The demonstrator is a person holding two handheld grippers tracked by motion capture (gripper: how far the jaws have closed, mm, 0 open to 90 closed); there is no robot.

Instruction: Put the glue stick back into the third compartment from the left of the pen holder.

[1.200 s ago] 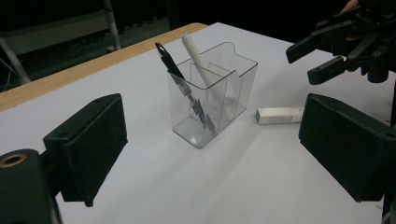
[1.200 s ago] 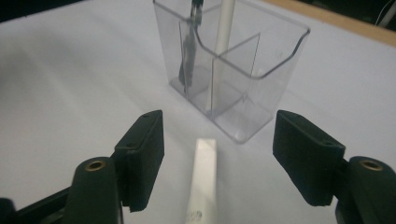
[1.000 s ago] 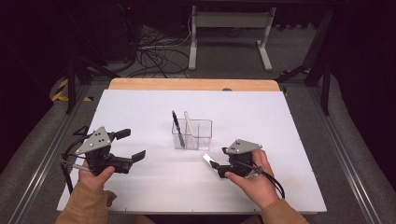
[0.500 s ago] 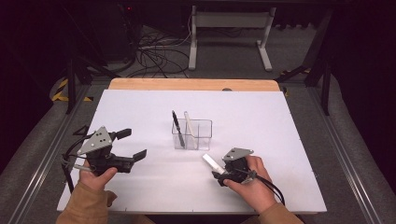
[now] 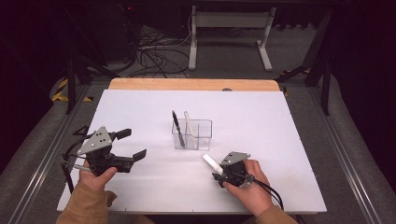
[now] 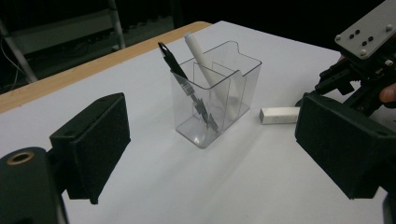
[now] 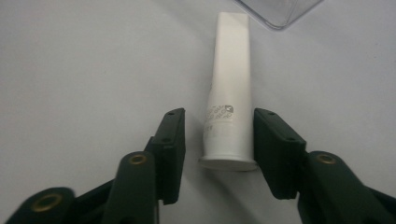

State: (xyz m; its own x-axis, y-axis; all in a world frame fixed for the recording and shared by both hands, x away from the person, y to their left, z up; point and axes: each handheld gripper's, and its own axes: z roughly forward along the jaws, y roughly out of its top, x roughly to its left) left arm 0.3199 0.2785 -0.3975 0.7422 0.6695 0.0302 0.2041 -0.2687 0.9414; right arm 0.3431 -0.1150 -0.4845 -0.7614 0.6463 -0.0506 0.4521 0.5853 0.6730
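White tube (image 7: 229,88) lies flat on the white table (image 5: 289,140), just off the near-right corner of the clear organizer (image 5: 192,134), toward the table's near edge. Long axis runs diagonal in the high view: flat crimped end points up-left at the organizer, round cap end points back at the right gripper (image 5: 218,173). In the right gripper view it runs straight away along the jaw line, cap end nearest the camera, small printed label near that end.

Right gripper: jaws have just been closing, now partway shut with the tube's cap end between them. Right pad looks to be at the tube's side, left pad has a visible gap, so no clamp yet. Tube's weight is on the table.

Organizer sits mid-table, two compartments: black pen (image 5: 176,124) leaning in the left one, white stick (image 5: 189,123) leaning beside the divider.

Left gripper (image 5: 131,145) is well off to the left above the table, jaws wide apart, nothing in them.
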